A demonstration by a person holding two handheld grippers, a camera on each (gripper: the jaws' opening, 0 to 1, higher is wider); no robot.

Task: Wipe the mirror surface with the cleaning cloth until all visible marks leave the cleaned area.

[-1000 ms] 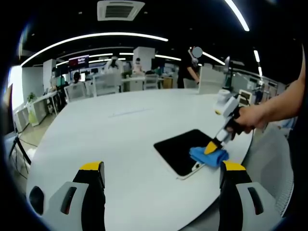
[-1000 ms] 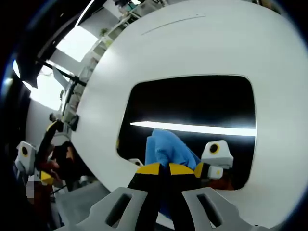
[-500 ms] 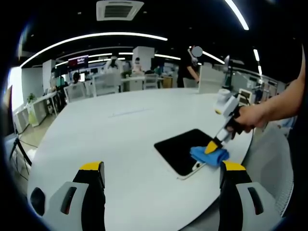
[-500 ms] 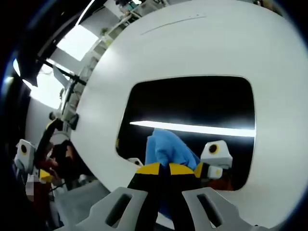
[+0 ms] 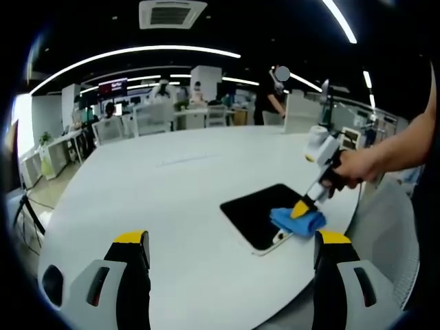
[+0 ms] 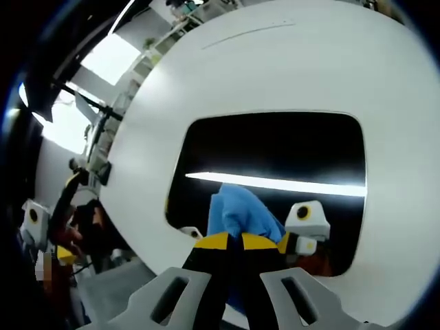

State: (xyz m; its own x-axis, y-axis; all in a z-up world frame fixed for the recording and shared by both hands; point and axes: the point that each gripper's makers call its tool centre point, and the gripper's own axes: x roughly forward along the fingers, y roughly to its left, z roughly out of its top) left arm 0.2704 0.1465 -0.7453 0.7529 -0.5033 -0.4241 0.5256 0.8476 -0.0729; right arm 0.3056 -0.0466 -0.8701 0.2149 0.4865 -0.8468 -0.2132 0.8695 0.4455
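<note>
A dark rectangular mirror (image 5: 265, 212) lies flat on the white round table (image 5: 172, 199), near its right edge. A blue cleaning cloth (image 5: 297, 221) rests on the mirror's near right part. My right gripper (image 5: 302, 206), held by a hand, is shut on the cloth and presses it to the glass. In the right gripper view the cloth (image 6: 239, 212) bunches above the closed yellow-tipped right gripper (image 6: 228, 242), and the mirror (image 6: 275, 151) reflects a bright ceiling light. My left gripper (image 5: 230, 240) hovers open over the near table, well left of the mirror, holding nothing.
The table edge (image 5: 344, 227) curves close to the mirror's right side. Desks, chairs and people (image 5: 165, 103) stand far behind the table. A white chair back (image 5: 299, 113) sits at the far side. Bare table spreads left of the mirror.
The right gripper and cloth have shifted very slightly across the mirror; the left gripper has stayed still.
</note>
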